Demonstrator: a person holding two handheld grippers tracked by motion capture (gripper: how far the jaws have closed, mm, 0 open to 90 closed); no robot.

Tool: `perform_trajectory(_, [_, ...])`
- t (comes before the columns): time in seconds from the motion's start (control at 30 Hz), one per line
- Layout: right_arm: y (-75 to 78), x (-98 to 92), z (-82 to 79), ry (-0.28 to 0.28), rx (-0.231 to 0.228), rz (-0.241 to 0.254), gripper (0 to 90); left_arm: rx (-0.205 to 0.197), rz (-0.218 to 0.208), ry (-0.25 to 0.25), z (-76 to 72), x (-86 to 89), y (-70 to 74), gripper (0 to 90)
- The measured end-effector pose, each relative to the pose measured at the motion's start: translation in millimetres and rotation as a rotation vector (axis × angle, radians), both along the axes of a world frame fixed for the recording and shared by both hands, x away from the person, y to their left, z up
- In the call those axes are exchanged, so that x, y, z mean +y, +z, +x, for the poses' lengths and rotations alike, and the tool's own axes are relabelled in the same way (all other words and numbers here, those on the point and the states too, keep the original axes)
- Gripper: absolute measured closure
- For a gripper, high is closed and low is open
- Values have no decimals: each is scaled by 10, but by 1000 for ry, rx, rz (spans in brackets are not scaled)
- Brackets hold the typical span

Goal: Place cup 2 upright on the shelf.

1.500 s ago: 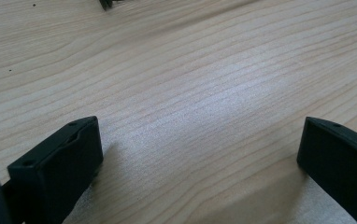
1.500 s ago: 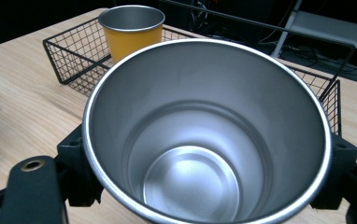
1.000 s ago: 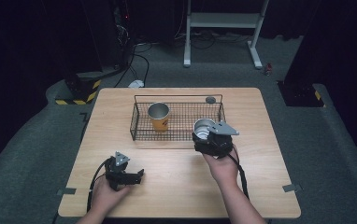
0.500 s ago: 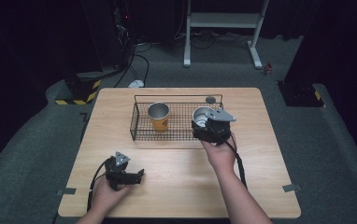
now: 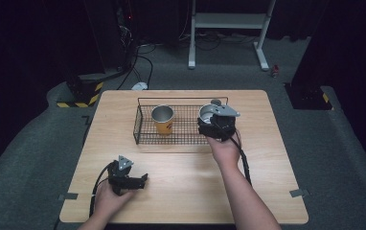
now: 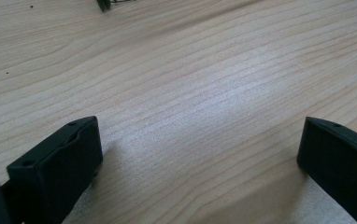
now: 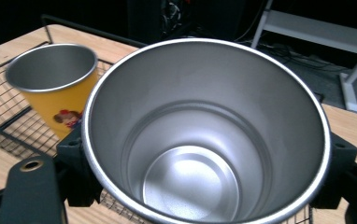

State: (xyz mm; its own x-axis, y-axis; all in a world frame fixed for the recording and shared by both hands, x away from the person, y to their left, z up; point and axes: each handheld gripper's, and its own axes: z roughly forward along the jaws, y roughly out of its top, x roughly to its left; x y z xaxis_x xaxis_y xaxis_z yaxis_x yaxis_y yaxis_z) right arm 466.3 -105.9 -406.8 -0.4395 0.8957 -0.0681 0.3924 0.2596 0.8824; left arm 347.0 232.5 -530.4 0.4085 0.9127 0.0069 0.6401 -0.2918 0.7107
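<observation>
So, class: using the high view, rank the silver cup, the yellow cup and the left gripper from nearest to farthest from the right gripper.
1. Silver cup: between the jaws of the right gripper, at the right end of the wire basket.
2. Yellow cup: upright in the basket, toward its left side.
3. Left gripper: on the table's near left part, outside the basket.

— What sort of place is this?
— A lab or test studio: dark curtained walls, grey carpet, a lone wooden table (image 5: 181,163).
— Anything else?
— Beyond the right gripper (image 5: 215,125), cables (image 5: 142,62), hazard-striped equipment (image 5: 83,93), a white stand (image 5: 229,21).
</observation>
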Motion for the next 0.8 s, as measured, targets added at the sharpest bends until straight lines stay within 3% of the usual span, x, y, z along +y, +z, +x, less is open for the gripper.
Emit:
perform_trajectory(0.2, [24, 22, 102, -24, 3, -7, 185, 0, 0, 0, 0, 0, 0, 5])
perform_trajectory(0.63, [-107, 52, 373, -112, 30, -27, 185, -1, 0, 0, 0, 0, -1, 5])
perform_trajectory(0.8, [-128, 0, 472, -127, 30, 1, 185, -1, 0, 1, 0, -1, 0, 5])
